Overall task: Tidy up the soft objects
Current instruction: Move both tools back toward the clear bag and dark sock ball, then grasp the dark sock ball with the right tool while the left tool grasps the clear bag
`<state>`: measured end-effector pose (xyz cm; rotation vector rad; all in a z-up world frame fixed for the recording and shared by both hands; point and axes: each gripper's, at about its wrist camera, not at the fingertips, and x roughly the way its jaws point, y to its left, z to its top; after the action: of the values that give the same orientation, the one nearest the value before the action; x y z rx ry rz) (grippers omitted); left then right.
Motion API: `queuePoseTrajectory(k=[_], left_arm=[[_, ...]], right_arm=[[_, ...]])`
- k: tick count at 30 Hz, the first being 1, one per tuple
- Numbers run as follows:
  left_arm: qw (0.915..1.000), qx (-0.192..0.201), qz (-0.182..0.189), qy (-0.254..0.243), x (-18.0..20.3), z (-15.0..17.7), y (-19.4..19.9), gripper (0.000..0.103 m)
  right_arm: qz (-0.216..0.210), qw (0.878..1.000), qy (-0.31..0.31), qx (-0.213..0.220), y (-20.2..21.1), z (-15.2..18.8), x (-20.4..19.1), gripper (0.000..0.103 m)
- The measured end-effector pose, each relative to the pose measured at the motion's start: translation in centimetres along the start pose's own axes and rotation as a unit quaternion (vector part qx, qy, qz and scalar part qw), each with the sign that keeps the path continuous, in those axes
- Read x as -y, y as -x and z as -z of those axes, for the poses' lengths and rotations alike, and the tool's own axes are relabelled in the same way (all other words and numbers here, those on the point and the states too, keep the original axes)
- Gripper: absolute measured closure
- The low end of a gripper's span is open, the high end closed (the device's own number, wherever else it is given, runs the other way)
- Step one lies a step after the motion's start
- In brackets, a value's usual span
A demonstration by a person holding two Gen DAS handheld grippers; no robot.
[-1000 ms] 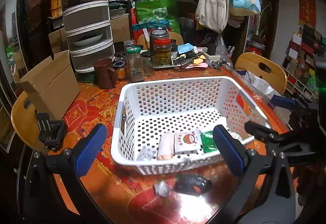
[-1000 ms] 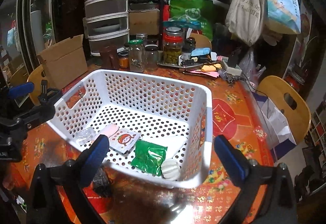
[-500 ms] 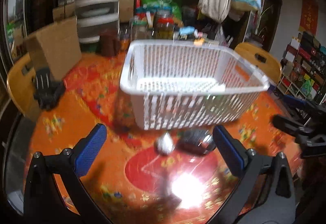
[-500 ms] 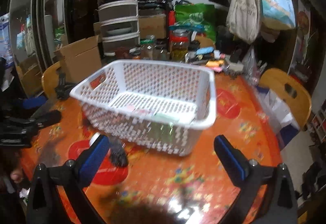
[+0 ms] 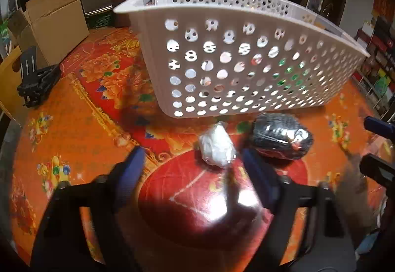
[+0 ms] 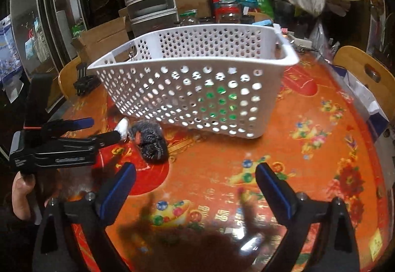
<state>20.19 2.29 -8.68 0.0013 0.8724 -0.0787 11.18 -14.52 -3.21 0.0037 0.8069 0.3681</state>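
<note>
A white wrapped soft bundle (image 5: 216,148) lies on the red-orange tablecloth in front of the white perforated basket (image 5: 246,25). A dark wrapped bundle (image 5: 281,139) lies right beside it. My left gripper (image 5: 193,170) is low over the table with its jaws closing. The white bundle sits just ahead of the tips, near the right finger, and the pads are not on it. In the right wrist view, the left gripper (image 6: 103,130) points at the white bundle (image 6: 122,127) and the dark bundle (image 6: 150,146). My right gripper (image 6: 196,178) is closing slightly over bare cloth, nothing between its fingers. Green and pink packets show through the basket (image 6: 197,54) holes.
A cardboard box (image 5: 54,22) and a black clip-like tool (image 5: 37,81) sit at the table's left. Jars (image 6: 228,12), a drawer tower (image 6: 148,0) and hanging bags crowd the back. A wooden chair (image 6: 363,67) stands at the right. A hand (image 6: 22,193) holds the left gripper.
Both grippers have dropped toward the table, so the basket now shows from the side rather than from above. The left jaws have narrowed near the white bundle.
</note>
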Motion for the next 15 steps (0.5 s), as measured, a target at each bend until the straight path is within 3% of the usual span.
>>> queuePoseTrajectory(k=[5, 13, 15], left_arm=[[0.9999, 0.003, -0.003, -0.01, 0.7, -0.4, -0.6, 0.044], [0.9998, 0.008, 0.005, -0.016, 1.3, -1.5, -1.0, 0.044], [0.9998, 0.009, 0.005, -0.017, 1.3, -1.6, -1.1, 0.053]], right_arm=[[0.004, 1.0, 0.009, -0.007, -1.1, -0.1, -0.8, 0.006], [-0.003, 1.0, 0.021, -0.018, -3.1, -0.4, -2.4, 0.011], [-0.006, 0.999, 0.025, -0.024, -3.7, -0.5, -2.9, 0.014]])
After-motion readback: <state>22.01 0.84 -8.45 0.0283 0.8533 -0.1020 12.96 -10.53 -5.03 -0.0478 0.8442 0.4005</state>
